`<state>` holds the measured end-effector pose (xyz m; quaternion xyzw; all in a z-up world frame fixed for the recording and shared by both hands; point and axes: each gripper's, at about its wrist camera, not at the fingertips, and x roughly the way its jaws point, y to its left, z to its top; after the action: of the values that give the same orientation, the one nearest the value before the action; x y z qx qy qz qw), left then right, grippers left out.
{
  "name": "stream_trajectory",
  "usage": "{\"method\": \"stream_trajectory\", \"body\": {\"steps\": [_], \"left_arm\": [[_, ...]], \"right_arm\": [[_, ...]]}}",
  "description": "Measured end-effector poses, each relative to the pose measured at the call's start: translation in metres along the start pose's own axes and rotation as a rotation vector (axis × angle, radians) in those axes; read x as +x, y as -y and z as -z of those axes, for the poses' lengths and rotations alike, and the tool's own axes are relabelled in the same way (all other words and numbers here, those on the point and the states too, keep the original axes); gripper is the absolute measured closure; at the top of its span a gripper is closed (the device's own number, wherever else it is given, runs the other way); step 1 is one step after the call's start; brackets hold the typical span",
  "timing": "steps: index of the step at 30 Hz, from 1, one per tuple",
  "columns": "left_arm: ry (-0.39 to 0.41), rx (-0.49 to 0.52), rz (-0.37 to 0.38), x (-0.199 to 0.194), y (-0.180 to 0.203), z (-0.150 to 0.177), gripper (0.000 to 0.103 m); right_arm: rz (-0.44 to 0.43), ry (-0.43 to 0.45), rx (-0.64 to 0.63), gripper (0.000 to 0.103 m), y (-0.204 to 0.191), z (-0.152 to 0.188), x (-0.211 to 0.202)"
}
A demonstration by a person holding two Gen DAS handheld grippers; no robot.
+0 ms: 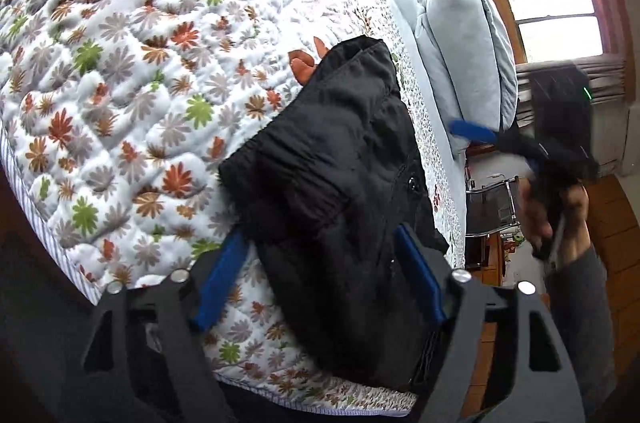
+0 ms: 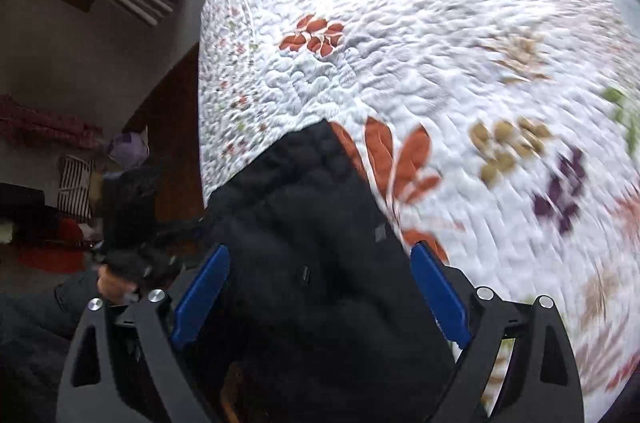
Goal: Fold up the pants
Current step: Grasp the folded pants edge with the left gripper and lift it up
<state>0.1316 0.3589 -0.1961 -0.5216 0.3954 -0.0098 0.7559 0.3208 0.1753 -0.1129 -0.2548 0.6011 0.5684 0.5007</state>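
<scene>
Nearest to me in the left wrist view, my left gripper (image 1: 318,263) has its blue pads spread wide, and the black pants (image 1: 344,175) lie right between them. The fabric fills the gap, but I can't see either pad pressing into it, so I judge these jaws open around the cloth and holding nothing.

The right wrist view shows much the same: my right gripper (image 2: 320,287) is also wide open, with the pants (image 2: 304,235) bunched between the pads and running away from the camera. That view is blurred, so I can't say whether the pads touch the fabric.

The pants sit at the near edge of the bed, on the flowered quilt (image 1: 140,63), already doubled into a compact bundle. Their long axis runs from near to far, almost straight along the fingers of both grippers, leaning slightly rightward toward the far end in the left view. A small dark button shows on the right side of the bundle.

So the relation that matters: the cloth lies directly ahead of and between both sets of jaws, lengthwise to them. Seen from the left wrist, the right gripper (image 1: 560,143) hangs off to the right beyond the bed edge, well apart from the bundle, so my left seems nearer to the pants.

Farther off, pale blue pillows (image 1: 468,55) sit at the bed's right side.
</scene>
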Motion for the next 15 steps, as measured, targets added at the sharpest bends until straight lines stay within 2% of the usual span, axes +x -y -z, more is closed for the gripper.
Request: {"method": "stream_trajectory", "body": {"steps": [2,6,10,15], "left_arm": [[-0.002,-0.008,0.003,-0.002,-0.003,-0.001,0.041],[0.000,-0.022,0.000,-0.001,-0.005,-0.001,0.047],[0.011,-0.045,0.013,0.000,-0.009,-0.002,0.055],[0.028,-0.062,0.038,-0.002,-0.015,0.001,0.063]], "right_arm": [[-0.018,-0.027,-0.013,0.010,0.005,-0.017,0.018],[-0.099,-0.073,-0.011,0.010,0.019,-0.039,0.045],[-0.205,-0.096,-0.003,0.010,0.028,-0.050,0.063],[-0.255,-0.118,0.021,0.009,0.041,-0.056,0.084]]}}
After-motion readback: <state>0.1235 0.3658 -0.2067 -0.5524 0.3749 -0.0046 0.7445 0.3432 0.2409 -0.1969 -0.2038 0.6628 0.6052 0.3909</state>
